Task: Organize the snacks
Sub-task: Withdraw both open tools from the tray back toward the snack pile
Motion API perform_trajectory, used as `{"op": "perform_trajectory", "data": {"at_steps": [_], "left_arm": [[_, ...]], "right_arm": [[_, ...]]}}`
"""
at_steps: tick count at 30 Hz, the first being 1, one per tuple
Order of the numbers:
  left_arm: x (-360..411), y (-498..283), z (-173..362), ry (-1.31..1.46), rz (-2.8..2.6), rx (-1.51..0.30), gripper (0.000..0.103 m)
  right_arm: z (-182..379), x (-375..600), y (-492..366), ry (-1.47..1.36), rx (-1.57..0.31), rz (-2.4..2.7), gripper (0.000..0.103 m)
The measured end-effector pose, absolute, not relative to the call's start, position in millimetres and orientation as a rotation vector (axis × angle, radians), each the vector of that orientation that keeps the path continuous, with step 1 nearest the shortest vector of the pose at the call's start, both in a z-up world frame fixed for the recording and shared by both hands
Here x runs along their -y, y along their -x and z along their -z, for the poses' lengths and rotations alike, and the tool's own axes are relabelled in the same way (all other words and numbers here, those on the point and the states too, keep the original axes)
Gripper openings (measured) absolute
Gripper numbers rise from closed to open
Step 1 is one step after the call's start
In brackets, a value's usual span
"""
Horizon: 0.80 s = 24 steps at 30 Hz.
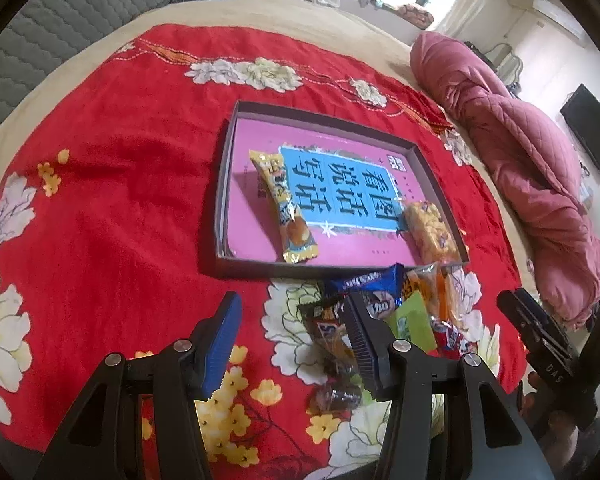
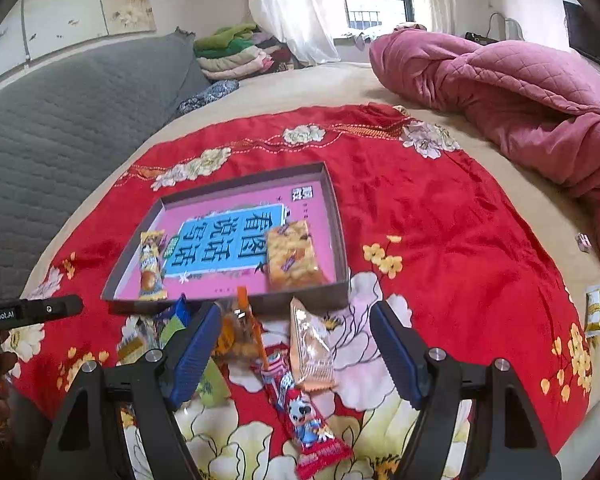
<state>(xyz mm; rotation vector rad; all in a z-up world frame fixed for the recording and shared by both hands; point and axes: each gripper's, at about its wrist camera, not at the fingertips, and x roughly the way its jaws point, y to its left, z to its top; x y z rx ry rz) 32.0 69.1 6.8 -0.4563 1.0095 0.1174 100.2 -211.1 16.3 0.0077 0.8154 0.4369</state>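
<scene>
two snacks sit in the box [image 2: 342, 240], you've a pile [image 2: 260, 344] left just before it; left gripper [image 1: 288, 340] and right gripper [image 2: 296, 352] jaws apart, empty.

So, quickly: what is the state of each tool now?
Left tool: open, holding nothing.
Right tool: open, holding nothing, above the snack pile.

"看图说话写话" on box [image 1: 420, 160] lining, "GenRobot.AI" on left gripper [image 2: 32, 312], "DAS" on right gripper [image 1: 548, 344]
</scene>
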Motion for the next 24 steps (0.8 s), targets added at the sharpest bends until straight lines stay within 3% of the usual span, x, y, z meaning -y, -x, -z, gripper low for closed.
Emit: {"op": "perform_trajectory", "data": {"at_steps": [24], "left_arm": [[-53,-19,15,0.446,-0.085,-1.118,0.055]], "right_arm": [[1,212,-84,0.045,-0.906,-0.446,0.076]]}}
